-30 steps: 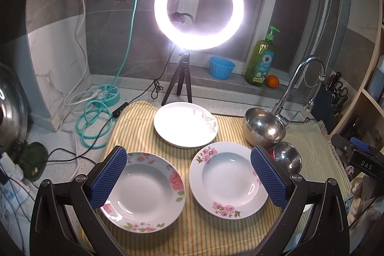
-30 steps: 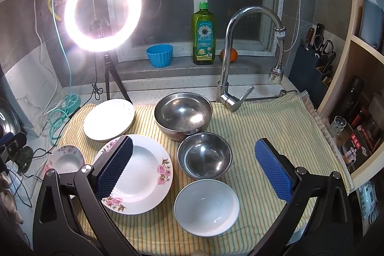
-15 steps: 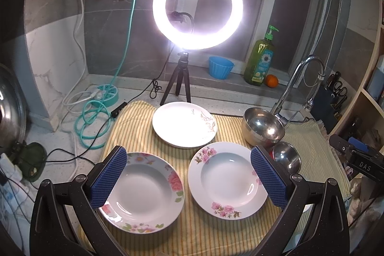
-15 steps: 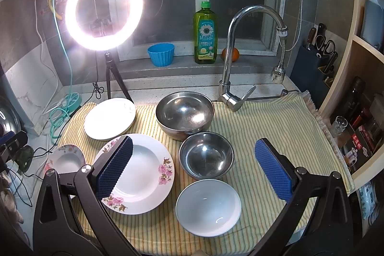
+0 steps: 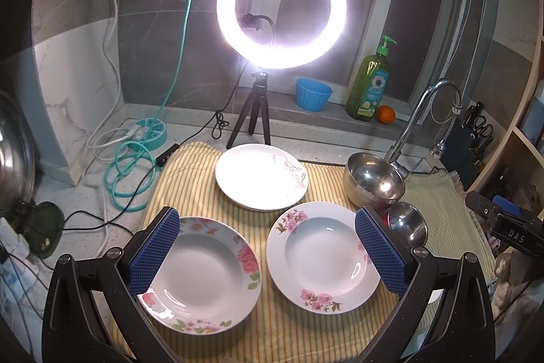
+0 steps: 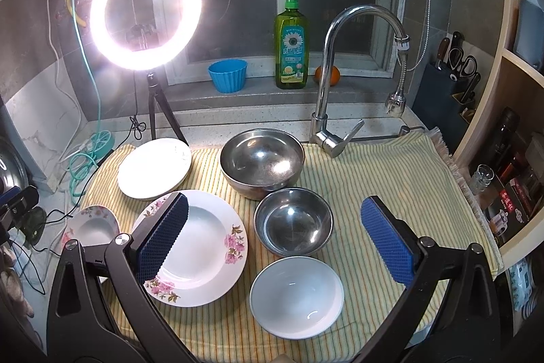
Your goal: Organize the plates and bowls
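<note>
On a yellow striped cloth (image 5: 190,179) lie two floral deep plates, one at the left (image 5: 204,271) and one at the right (image 5: 323,257), with a plain white flat plate (image 5: 260,179) behind them. A large steel bowl (image 6: 261,160), a small steel bowl (image 6: 294,223) and a white bowl (image 6: 295,296) sit in a row to the right. My left gripper (image 5: 267,256) hovers open above the two floral plates. My right gripper (image 6: 275,240) hovers open above the small steel bowl and white bowl. Both hold nothing.
A lit ring light on a tripod (image 5: 258,111) stands behind the cloth. A faucet (image 6: 326,91) rises at the back, with a green soap bottle (image 6: 291,46), blue cup (image 6: 227,75) and orange (image 6: 331,75) on the sill. Cables (image 5: 129,159) lie left; shelves (image 6: 510,159) stand right.
Both views have shifted very slightly; the dishes have not moved and both grippers stay open.
</note>
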`<state>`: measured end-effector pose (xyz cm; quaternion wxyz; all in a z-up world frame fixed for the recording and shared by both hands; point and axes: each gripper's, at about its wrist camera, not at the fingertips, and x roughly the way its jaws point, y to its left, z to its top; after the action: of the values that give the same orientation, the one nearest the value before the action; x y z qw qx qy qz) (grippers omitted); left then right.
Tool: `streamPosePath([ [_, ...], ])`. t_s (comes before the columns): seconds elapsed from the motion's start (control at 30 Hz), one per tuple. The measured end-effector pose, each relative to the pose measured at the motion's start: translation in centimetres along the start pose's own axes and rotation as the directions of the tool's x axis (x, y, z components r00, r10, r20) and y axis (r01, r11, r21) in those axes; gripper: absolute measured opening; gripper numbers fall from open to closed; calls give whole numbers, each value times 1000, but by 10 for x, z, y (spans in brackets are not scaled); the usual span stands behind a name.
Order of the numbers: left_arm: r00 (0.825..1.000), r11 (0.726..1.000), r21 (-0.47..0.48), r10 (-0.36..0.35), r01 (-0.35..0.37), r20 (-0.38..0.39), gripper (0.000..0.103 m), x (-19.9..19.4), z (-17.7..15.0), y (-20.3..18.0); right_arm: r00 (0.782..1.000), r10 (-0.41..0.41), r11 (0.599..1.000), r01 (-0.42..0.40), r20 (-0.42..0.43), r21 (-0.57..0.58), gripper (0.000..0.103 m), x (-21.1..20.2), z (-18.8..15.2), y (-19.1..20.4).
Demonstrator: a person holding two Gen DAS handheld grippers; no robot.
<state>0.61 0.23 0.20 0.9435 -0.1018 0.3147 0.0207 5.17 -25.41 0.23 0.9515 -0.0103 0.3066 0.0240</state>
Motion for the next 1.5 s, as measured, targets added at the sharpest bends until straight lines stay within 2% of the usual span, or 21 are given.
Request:
streamPosePath([
  [0.8, 998, 999, 21, -35, 36, -44, 102, 23, 10, 5, 999, 4, 1000, -3, -51, 20, 103, 19, -4, 1],
  [1.03, 993, 997, 44, -66, 70, -95, 102, 42, 12, 9, 988, 102, 993, -95, -114, 64, 103, 26, -20, 4],
  [1.1, 988, 995, 46, -85, 91, -126, 95, 52, 11, 10, 982, 134, 989, -124, -136, 76, 102, 29, -28, 7],
  [1.23, 972, 989, 43, -127, 138, -198, 86, 76, 8, 14, 969, 179, 983, -169, -172, 72, 87, 33, -41, 18],
  [1.33, 953, 983, 22, -169, 180, -251, 79, 92, 4, 18, 954, 208, 978, -196, -216, 75, 69, 38, -54, 27],
  [1.37, 945, 981, 15, -184, 195, -269, 72, 99, 2, 20, 948, 217, 976, -204, -235, 78, 62, 42, -58, 30],
  [1.4, 939, 978, 7, -196, 206, -283, 68, 103, 1, 20, 941, 227, 974, -213, -251, 82, 58, 45, -64, 32],
  [1.43, 931, 976, -7, -212, 220, -298, 66, 108, 0, 22, 935, 234, 972, -218, -268, 90, 53, 49, -70, 35],
  [1.5, 907, 965, -45, -260, 260, -331, 58, 120, -3, 26, 916, 253, 967, -227, -312, 117, 42, 60, -82, 37],
])
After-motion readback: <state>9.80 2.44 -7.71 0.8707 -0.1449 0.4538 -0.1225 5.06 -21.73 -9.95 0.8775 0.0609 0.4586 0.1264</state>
